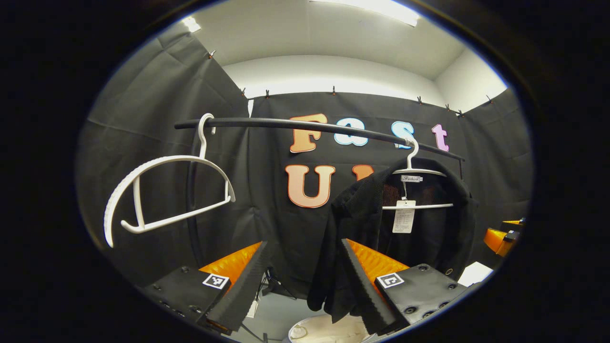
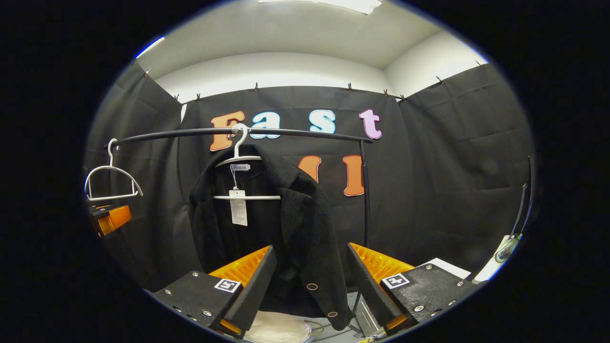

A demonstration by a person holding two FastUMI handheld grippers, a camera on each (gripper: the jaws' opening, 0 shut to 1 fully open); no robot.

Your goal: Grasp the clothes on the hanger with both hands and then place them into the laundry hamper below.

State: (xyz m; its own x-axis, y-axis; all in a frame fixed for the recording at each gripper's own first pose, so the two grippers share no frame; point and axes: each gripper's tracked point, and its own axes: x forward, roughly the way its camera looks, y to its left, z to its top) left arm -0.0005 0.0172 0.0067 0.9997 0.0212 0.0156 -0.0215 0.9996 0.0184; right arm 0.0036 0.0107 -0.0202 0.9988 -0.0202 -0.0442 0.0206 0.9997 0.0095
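A black jacket (image 1: 362, 224) (image 2: 286, 224) with a paper tag hangs on a white hanger (image 1: 419, 188) (image 2: 243, 176) from a black rail (image 1: 305, 126) (image 2: 248, 132). In the left gripper view my left gripper (image 1: 305, 281) stands open, short of the jacket's left front edge. In the right gripper view my right gripper (image 2: 310, 281) is open too, in front of the jacket's lower right panel and apart from it. Below the jacket, the pale rim of the hamper (image 1: 324, 331) (image 2: 279, 328) peeks out. The other gripper shows at the right edge (image 1: 500, 236) and at the left edge (image 2: 108, 216).
An empty white hanger (image 1: 167, 195) (image 2: 112, 183) hangs at the rail's left end. The rail's upright post (image 2: 366, 200) stands right of the jacket. A white object (image 2: 500, 257) sits at the far right. Black cloth walls close in on three sides.
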